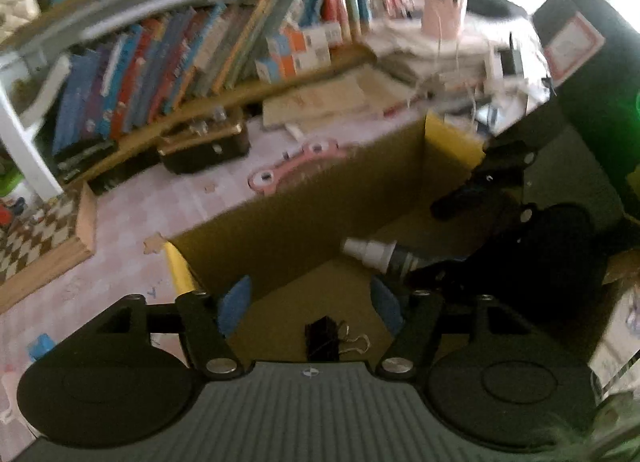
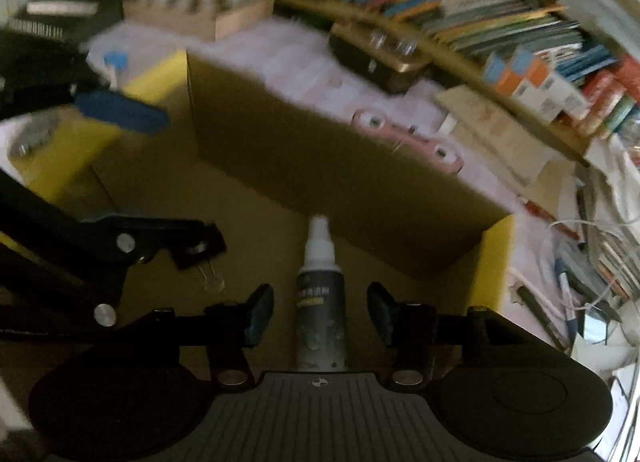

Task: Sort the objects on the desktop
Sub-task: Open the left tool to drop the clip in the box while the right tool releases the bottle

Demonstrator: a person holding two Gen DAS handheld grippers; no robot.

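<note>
An open cardboard box (image 1: 304, 213) stands on the pink desk. In the left wrist view my left gripper (image 1: 310, 308) is open over the box, with a black binder clip (image 1: 322, 338) lying on the box floor between its fingers. A spray bottle (image 1: 380, 256) with a white nozzle lies in the box to the right, by the right gripper. In the right wrist view my right gripper (image 2: 320, 312) is open, and the spray bottle (image 2: 320, 302) lies between its fingers on the box floor (image 2: 168, 270); no pad touches it. The left gripper's blue pad (image 2: 120, 111) shows at upper left.
A pink flat part with holes (image 1: 296, 165) lies behind the box. A dark case (image 1: 204, 145), a bookshelf (image 1: 160, 61), stacked papers (image 1: 432, 49) and a dark bin (image 1: 592, 61) ring the desk. Cables and pens (image 2: 568, 294) lie at the right.
</note>
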